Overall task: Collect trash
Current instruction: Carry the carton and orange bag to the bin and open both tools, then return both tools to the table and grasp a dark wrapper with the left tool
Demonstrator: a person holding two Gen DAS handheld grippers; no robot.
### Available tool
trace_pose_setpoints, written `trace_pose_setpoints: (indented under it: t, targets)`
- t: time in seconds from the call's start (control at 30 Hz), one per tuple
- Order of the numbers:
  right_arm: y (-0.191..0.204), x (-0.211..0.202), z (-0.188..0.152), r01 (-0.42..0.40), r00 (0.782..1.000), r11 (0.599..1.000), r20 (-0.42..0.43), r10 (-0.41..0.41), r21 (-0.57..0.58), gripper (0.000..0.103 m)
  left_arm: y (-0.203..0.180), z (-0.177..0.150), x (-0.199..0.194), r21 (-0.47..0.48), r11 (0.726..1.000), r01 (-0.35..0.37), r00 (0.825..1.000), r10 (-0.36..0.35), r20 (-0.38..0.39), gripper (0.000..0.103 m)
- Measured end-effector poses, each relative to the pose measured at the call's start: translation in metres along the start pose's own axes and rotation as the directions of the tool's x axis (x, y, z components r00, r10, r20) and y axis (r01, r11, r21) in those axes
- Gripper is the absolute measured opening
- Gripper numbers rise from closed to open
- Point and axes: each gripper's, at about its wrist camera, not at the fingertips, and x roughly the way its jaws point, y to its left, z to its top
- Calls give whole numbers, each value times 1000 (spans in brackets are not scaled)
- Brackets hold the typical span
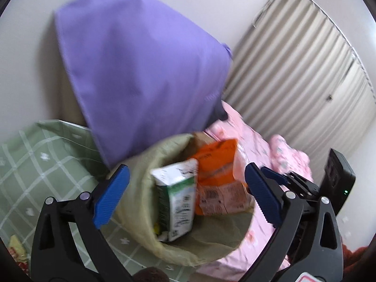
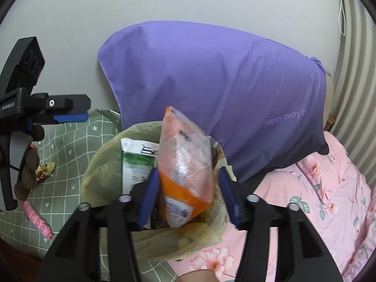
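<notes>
An olive trash bag (image 1: 141,211) (image 2: 101,164) stands open on the bed. Inside it leans a green and white milk carton (image 1: 178,206) (image 2: 134,164), with an orange snack packet (image 1: 218,159) (image 2: 185,164) beside it. My left gripper (image 1: 186,172) is open wide, its blue pads either side of the bag mouth and touching nothing. My right gripper (image 2: 188,176) is open over the bag. The orange packet stands between its jaws, with a gap at the right pad. In the right wrist view the left gripper (image 2: 81,112) shows side-on at the far left.
A purple pillow (image 2: 223,89) leans on the wall behind the bag. A pink floral quilt (image 2: 317,188) lies to the right, a green checked sheet (image 1: 35,164) to the left. On the sheet lie a candy wrapper (image 2: 44,169) and a pink wrapper (image 2: 37,221). Pleated curtain (image 1: 305,70) at right.
</notes>
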Motion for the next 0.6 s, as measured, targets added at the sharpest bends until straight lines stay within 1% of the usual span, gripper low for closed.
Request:
trace_pose_setpoints:
  t: [0.07,0.17,0.27,0.37,0.43,0.47,0.5,0.57,0.6]
  targets:
    - [3,-2,2,-3,1000,1000,10,3,-10,52,2,-3,-13,3,998,-56,998,55,31,93]
    - [10,-6,7,-23,999,1000,34,24,-22,52,5,-11,-37,15,990,-141,987,139,81,93]
    - [20,-12,15,-48,996,998,79,50,-27,52,14,-26,-62,0,978,-209,972,208,112,93]
    - [32,-15,24,-74,989,997,129,77,-25,53,29,-41,-86,-39,962,-271,953,274,131,93]
    - [40,-14,31,-98,984,995,146,100,-19,58,44,-53,-105,-72,945,-321,934,328,139,93]
    - [44,-12,33,-121,981,993,148,122,-16,59,52,-61,-116,-93,933,-348,923,358,142,93]
    - [48,-9,36,-156,977,988,143,157,-14,59,57,-66,-123,-106,925,-364,915,377,143,93]
    - [58,0,40,-221,968,975,116,221,-15,59,70,-78,-141,-137,902,-409,892,427,149,93]
    - [66,5,41,-247,965,969,88,249,-26,59,76,-86,-152,-154,886,-437,875,458,157,93]
